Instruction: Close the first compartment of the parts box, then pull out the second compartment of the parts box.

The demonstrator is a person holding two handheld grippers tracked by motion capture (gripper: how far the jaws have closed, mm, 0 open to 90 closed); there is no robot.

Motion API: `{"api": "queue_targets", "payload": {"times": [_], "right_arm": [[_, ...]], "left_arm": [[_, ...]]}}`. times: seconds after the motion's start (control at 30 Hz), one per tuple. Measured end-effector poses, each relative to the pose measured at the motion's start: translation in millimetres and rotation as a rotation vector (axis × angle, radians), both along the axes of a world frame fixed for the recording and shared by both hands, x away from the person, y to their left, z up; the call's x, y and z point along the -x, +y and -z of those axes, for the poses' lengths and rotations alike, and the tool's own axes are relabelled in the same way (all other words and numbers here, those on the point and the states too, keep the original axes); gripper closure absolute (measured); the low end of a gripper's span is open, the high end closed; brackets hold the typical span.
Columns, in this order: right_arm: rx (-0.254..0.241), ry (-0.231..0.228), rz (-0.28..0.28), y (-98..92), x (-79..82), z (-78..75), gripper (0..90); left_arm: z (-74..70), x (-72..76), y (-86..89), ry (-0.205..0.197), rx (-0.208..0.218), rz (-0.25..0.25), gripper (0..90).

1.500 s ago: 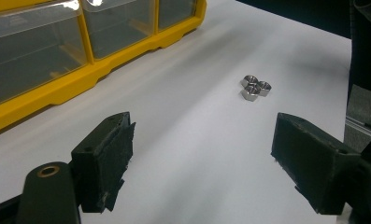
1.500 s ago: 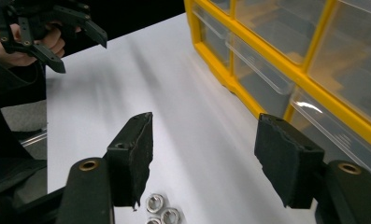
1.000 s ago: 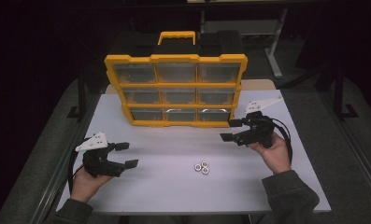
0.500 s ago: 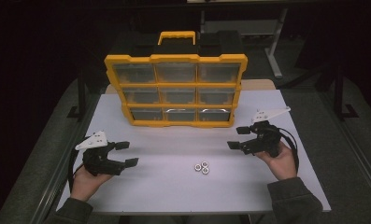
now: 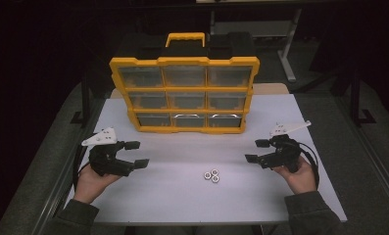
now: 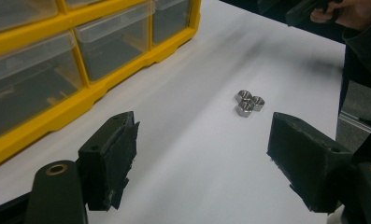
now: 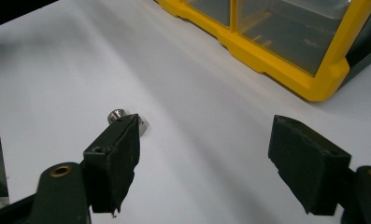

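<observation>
- Your left gripper hangs over the near left part of the white table, its two black jaws standing wide apart with nothing between them; they have just been closing a little
- In the left gripper view the pads frame bare tabletop, and the three nuts lie ahead of them, nearer the jaw at the right of that view, well clear of both
- Your right gripper is over the near right part of the table, jaws pointing toward the middle and spread wide on nothing; they have just been opening
- In the right gripper view, one nut peeks out just behind the tip of the jaw at the left of that view; you cannot tell from there whether the pad touches it, though the high view shows the gripper apart from the nuts
- The three nuts lie bunched together, touching one another, on the table between your two grippers, somewhat closer to the right one
- The yellow drawer organiser stands upright at the far side of the table, its clear drawers facing you, well apart from the nuts
</observation>
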State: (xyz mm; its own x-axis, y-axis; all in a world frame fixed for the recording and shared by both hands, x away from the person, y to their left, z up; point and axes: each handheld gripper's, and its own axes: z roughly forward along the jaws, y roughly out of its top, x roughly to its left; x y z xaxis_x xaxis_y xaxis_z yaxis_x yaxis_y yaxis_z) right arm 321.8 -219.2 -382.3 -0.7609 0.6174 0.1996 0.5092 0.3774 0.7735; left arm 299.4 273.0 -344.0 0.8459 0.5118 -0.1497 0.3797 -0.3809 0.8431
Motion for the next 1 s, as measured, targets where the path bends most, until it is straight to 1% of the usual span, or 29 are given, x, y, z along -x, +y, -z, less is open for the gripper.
{"api": "queue_targets", "payload": {"times": [0.03, 0.07, 0.13, 0.2, 0.27, 0.33, 0.4, 0.43, 0.47, 0.57, 0.67, 0.73, 0.8, 0.87, 0.9, 0.93, 0.97, 1.0], "right_arm": [[0.005, 0.005, 0.002, -0.4, -0.2, 0.7, 23.8], [0.006, 0.003, 0.005, -0.6, -0.7, 1.3, 23.9], [-0.002, 0.007, 0.005, -0.9, -1.4, 3.3, 23.9], [0.009, 0.016, 0.004, 1.4, -2.0, 5.2, 23.9], [0.021, 0.019, -0.001, 4.5, -2.1, 6.4, 23.9], [0.031, 0.010, -0.002, 5.2, -1.9, 6.5, 23.8], [0.024, 0.005, 0.002, 4.9, -1.5, 5.7, 23.9], [0.018, 0.004, 0.006, 4.8, -1.4, 5.5, 23.8], [0.017, 0.005, 0.008, 4.8, -1.2, 5.1, 23.9], [0.025, -0.006, 0.008, 5.0, 0.0, 4.8, 23.8], [0.029, -0.009, 0.016, 5.2, 1.4, 3.7, 23.8], [0.028, -0.015, 0.020, 3.9, 2.0, 3.3, 23.6], [0.022, -0.016, 0.024, 2.7, 2.4, 3.5, 23.4], [0.019, -0.019, 0.031, 1.8, 2.3, 4.8, 23.4], [0.021, -0.016, 0.033, 1.7, 2.4, 5.4, 23.4], [0.024, -0.015, 0.033, 1.6, 2.7, 5.8, 23.3], [0.024, -0.015, 0.033, 1.6, 2.7, 5.8, 23.3], [0.023, -0.015, 0.035, 1.6, 3.5, 6.0, 23.3]], "left_arm": [[-1.3, -1.0, -1.5, 0.004, 0.002, 0.004, 25.2], [-3.1, -2.1, -3.4, 0.010, -0.008, 0.011, 25.3], [-5.2, -5.1, -7.7, 0.007, -0.017, 0.021, 25.4], [-5.9, -9.0, -11.2, 0.012, -0.011, 0.026, 25.3], [-6.3, -12.9, -15.4, 0.020, -0.015, 0.024, 25.3], [-7.3, -15.3, -18.4, 0.020, -0.010, 0.030, 25.6], [-9.8, -15.9, -22.7, 0.021, -0.005, 0.034, 27.0], [-11.2, -16.6, -24.9, 0.018, 0.003, 0.027, 27.2], [-13.1, -17.3, -26.1, 0.024, 0.006, 0.031, 27.2], [-17.9, -20.0, -30.4, 0.024, 0.023, 0.021, 27.8], [-22.2, -24.2, -35.0, 0.031, 0.025, 0.021, 28.2], [-24.4, -27.0, -38.2, 0.035, 0.035, 0.019, 30.0], [-26.3, -30.1, -41.4, 0.051, 0.054, 0.015, 30.8], [-28.3, -34.7, -43.9, 0.061, 0.073, -0.009, 31.7], [-28.9, -36.7, -44.8, 0.073, 0.092, -0.016, 32.0], [-29.7, -38.1, -45.8, 0.078, 0.096, -0.023, 32.9], [-29.7, -38.1, -45.8, 0.078, 0.096, -0.023, 33.4], [-31.4, -38.6, -47.9, 0.066, 0.109, -0.050, 33.4]]}}
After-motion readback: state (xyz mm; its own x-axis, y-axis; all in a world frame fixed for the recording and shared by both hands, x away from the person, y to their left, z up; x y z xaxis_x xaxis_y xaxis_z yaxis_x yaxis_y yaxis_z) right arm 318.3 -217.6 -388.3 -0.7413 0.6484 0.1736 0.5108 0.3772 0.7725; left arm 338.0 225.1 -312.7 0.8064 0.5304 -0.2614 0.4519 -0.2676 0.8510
